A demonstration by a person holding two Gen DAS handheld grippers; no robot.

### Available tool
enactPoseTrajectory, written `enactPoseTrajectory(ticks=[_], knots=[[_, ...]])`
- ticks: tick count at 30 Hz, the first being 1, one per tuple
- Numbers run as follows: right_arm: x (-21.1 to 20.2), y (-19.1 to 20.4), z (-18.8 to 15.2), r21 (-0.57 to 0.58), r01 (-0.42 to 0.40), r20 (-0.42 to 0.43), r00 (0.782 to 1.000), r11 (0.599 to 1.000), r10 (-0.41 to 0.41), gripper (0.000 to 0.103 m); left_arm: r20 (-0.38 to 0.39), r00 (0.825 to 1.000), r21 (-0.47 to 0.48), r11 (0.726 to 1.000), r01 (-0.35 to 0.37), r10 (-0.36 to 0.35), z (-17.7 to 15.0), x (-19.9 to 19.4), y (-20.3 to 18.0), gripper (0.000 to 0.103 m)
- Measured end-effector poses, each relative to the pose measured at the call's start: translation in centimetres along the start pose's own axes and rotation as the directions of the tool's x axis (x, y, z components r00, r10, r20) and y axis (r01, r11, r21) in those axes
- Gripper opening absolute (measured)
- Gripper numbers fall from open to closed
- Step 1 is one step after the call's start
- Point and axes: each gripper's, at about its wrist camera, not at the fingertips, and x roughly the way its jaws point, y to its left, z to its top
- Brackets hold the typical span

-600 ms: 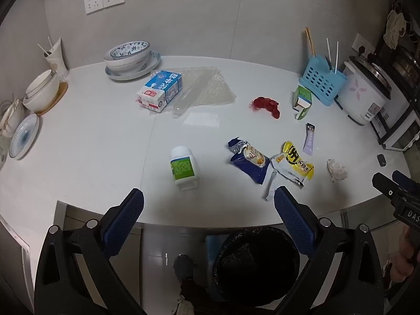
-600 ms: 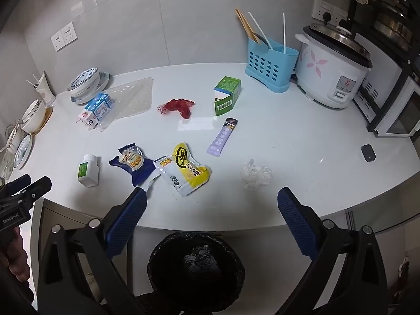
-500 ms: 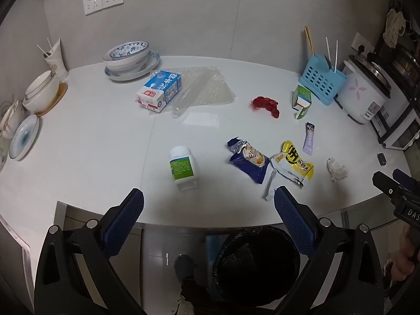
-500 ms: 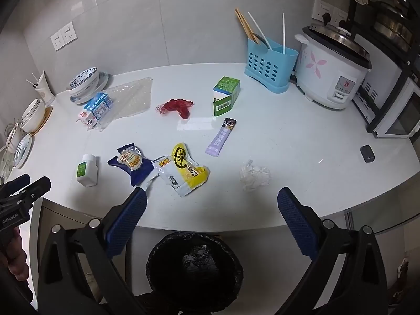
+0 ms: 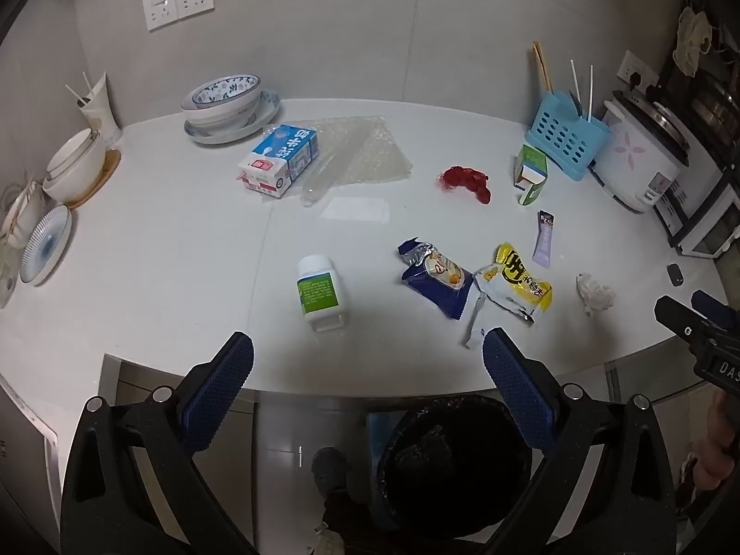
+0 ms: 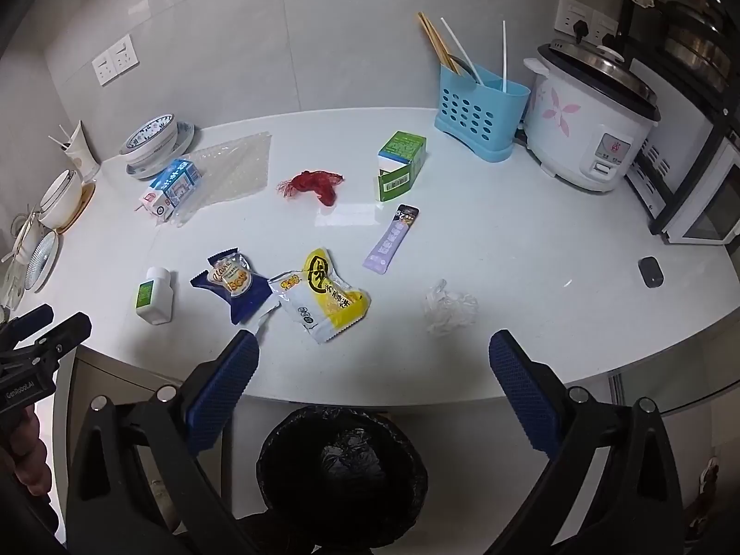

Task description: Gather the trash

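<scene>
1. You are holding the left gripper (image 5: 367, 356) over the near edge of the white tabletop (image 5: 162, 268), its blue fingers (image 5: 217, 386) spread wide with nothing between them.
2. You are holding the right gripper (image 6: 372, 360) the same way, fingers (image 6: 520, 386) fully apart and empty, above the black-lined trash bin (image 6: 342, 467) standing on the floor below the tabletop edge.
3. Trash is lying scattered on the tabletop: a white bottle with a green label (image 5: 319, 291) on its side, a dark blue snack wrapper (image 6: 233, 284) reading "Classic" as far as you can tell, and touching it a yellow-and-white packet (image 6: 326, 298) with large Chinese characters.
4. Farther right, a purple sachet (image 6: 391, 240) and a crumpled white tissue (image 6: 448, 307) are lying apart from each other.
5. Toward the back, a blue-and-white milk carton (image 5: 280, 159) with Chinese print is resting on a clear plastic bag (image 5: 360, 157); a red mesh net (image 6: 312, 182) and an opened green carton with a barcode (image 6: 400, 164) are sitting near the blue utensil basket (image 6: 478, 104).
6. The left gripper's body, seen from the right wrist, is reading "GenRobot.AI".
</scene>
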Motion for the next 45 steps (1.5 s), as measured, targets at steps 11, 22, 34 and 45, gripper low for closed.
enactPoseTrajectory(ticks=[11, 22, 34, 45], knots=[[0.18, -0.14, -0.06, 0.008, -0.002, -0.006, 1.000, 1.000, 0.002, 0.095, -0.005, 1.000, 0.023, 1.000, -0.018, 0.018, -0.08, -0.03, -0.47, 0.097], [0.48, -0.43, -0.10, 0.018, -0.003, -0.012, 1.000, 1.000, 0.003, 0.095, -0.012, 1.000, 0.018, 1.000, -0.021, 0.021, -0.03, 0.07, -0.50, 0.097], [0.48, -0.47, -0.04, 0.018, -0.004, -0.012, 1.000, 1.000, 0.004, 0.095, -0.016, 1.000, 0.015, 1.000, -0.022, 0.022, 0.00, 0.31, -0.17, 0.097], [0.56, -0.62, -0.01, 0.017, -0.001, -0.011, 1.000, 1.000, 0.001, 0.095, -0.019, 0.999, 0.013, 0.999, -0.029, 0.030, -0.09, 0.60, -0.26, 0.097]])
